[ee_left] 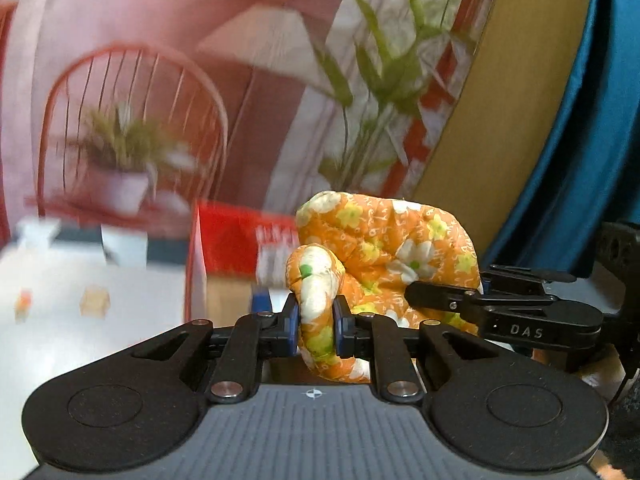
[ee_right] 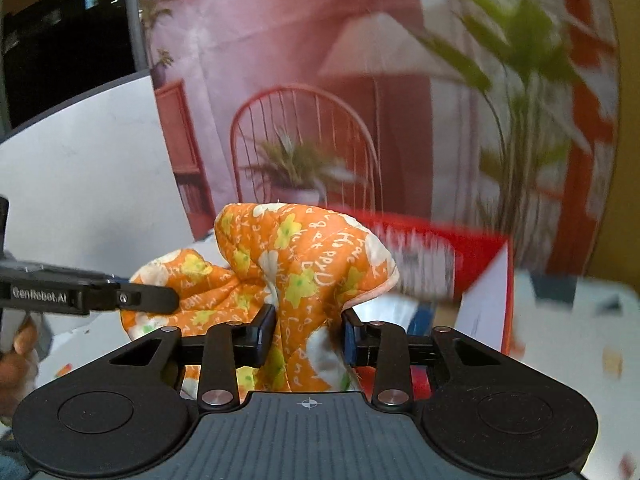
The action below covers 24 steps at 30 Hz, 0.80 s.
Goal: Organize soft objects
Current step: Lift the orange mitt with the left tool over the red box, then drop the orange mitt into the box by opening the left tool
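Two tongs share one orange quilted cloth (ee_right: 304, 264), printed with yellow and white flowers and held up in the air in front of both cameras, clear of the bench (ee_left: 132, 304) below it. The cloth looks light, padded and floppy: it bunches into thick rolls and sags between the two holds, so it should not slip easily, and nothing about it looks fragile. A hold on a gathered edge or corner seems best, since a flat middle would give little to pinch.

The left tongs (ee_left: 316, 326) are clenched on a narrow rolled fold of the cloth. The right tongs (ee_right: 308, 332) grasp a wider bunch of it, their pads pressing in from both sides.

White script runs across the cloth; "Happy Day" can be made out in the right view. Beside the cloth, the right tongs carry "DAS" in the left view, and the left tongs carry "GenRobot.AI" in the right view.

Behind the cloth stands a red bag (ee_right: 472, 256) with blurred, unreadable print.
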{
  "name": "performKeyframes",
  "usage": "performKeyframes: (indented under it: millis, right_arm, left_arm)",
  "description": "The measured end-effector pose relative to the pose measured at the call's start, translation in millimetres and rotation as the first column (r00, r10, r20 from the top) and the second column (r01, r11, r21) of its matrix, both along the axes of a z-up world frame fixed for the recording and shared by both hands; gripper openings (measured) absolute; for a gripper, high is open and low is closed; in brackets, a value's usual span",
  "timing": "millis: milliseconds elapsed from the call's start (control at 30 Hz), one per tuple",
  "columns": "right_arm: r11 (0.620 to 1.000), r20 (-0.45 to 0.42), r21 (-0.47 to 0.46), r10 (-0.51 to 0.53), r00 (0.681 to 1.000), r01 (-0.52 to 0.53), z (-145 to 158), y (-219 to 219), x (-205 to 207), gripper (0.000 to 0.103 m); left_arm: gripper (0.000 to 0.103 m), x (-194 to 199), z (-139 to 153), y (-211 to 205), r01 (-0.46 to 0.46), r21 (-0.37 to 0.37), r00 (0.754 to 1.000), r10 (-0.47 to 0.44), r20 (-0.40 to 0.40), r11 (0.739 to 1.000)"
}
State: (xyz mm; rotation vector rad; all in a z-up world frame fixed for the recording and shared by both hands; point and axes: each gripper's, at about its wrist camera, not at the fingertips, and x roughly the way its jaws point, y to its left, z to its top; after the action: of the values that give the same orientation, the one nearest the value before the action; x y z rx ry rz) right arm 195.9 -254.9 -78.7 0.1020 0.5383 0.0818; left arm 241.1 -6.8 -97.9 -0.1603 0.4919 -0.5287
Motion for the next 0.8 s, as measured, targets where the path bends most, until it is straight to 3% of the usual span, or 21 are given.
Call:
performKeyframes:
  millis: [133, 233, 467, 667, 800]
  right_arm:
    - [0.999, 0.047, -0.034, -0.008, 0.999, 0.010, 11.0, -19.1, 44.6, 0.031]
    - [0.998, 0.035, -0.066, -0.021, 0.999, 0.023, 0.5, -31.6, 74.9, 0.031]
    - [0.992, -0.160, -0.109, -0.072, 0.985, 0.055, -63.8, -39.6, 110.1, 0.031]
    - [0.994, -0.293, -0.061, -0.103, 0.951, 0.089, -91.9, -45.4, 117.4, 0.033]
    - [0.993, -0.329, -0.046, -0.120, 0.937, 0.111, -96.5, -45.8, 118.2, 0.041]
  left_arm:
    - [0.018, 42.8, 6.6, -12.2, -0.038, 0.016, 0.999, 0.038, -0.007, 0.999]
    - [0.018, 77.4, -7.7, -27.3, -0.052, 0.069, 0.996, 0.057, -0.074, 0.996]
    - [0.018, 111.5, -51.5, -60.4, 0.007, 0.228, 0.972, 0.047, -0.230, 0.974]
    - [0.018, 122.5, -67.8, -67.5, 0.050, 0.281, 0.954, 0.037, -0.297, 0.958]
    - [0.021, 123.9, -67.2, -62.6, 0.060, 0.288, 0.954, 0.030, -0.297, 0.956]
